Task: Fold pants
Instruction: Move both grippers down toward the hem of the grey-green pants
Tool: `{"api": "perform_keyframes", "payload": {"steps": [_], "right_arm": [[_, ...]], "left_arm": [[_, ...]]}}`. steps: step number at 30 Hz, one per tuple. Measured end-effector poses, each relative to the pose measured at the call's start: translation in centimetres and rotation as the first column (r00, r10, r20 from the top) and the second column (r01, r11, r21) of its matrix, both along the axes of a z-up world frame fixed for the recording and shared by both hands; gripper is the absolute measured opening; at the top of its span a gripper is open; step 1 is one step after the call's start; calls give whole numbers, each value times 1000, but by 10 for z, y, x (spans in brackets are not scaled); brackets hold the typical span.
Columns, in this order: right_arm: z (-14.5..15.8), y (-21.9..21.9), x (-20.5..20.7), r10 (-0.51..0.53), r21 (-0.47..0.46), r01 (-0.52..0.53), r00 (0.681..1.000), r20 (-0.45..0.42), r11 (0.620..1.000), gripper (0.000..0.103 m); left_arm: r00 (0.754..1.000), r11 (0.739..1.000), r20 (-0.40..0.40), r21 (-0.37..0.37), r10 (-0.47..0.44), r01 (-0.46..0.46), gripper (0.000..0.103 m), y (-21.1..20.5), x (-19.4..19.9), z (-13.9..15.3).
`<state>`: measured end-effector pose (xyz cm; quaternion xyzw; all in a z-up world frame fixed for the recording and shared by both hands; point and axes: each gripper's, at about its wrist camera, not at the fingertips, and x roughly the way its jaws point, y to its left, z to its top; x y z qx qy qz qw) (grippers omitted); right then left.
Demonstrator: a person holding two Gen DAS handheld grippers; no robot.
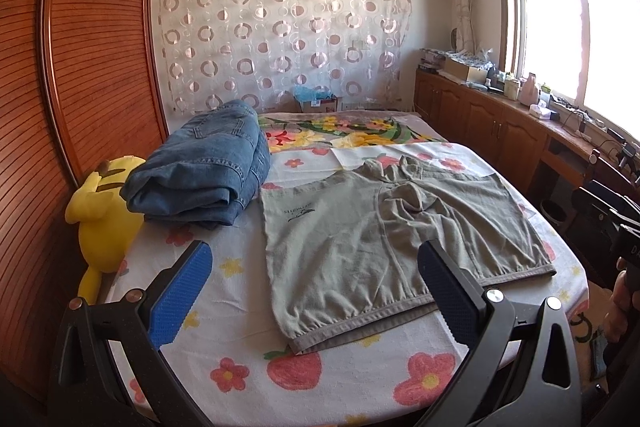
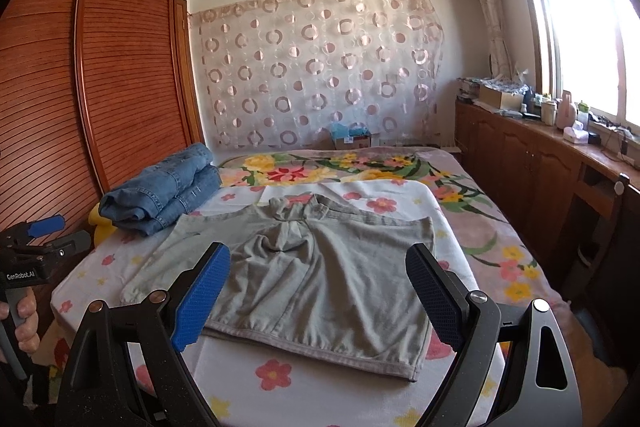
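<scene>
Both spread wide and empty: left claw [image 1: 316, 301], right claw [image 2: 318, 297], above the near edge of grey shorts [image 1: 384, 243] lying flat on the bed [image 1: 360, 383]. Could pinch the floral sheet along with the hem, dragging both. Bunched crotch fabric hides layers; printed logo unreadable. Folded jeans [image 1: 208, 173] alongside, touching or not unclear.

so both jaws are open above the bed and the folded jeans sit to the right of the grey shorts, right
Not quite: the folded jeans sit to the left of the grey shorts, beside the yellow plush toy, as the left wrist view shows. Both sets of jaws are open above the bed.
</scene>
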<state>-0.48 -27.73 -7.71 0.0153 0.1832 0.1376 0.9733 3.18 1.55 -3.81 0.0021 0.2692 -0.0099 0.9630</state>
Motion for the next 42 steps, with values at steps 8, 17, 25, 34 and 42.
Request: {"api": "perform_keyframes", "payload": {"steps": [8, 17, 25, 34, 42], "right_arm": [[-9, -11, 14, -61, -37, 58, 996, -61, 998, 89], [-13, -16, 12, -104, -80, 93, 983, -151, 992, 80], [-9, -21, 9, -95, -89, 75, 966, -241, 993, 70], [3, -33, 10, -72, -71, 54, 956, -285, 996, 58], [0, -45, 12, -59, -77, 36, 949, -308, 996, 44]], "left_arm": [[997, 1000, -77, -6, -11, 11, 103, 10, 16, -34], [985, 1000, -171, -27, 8, -12, 103, 28, 27, -68], [975, 998, -222, -58, 3, -16, 102, 39, 29, -87], [971, 997, -239, -74, 8, -26, 96, 44, 28, -94], [963, 997, -268, -75, 11, -32, 96, 45, 33, -106]]}}
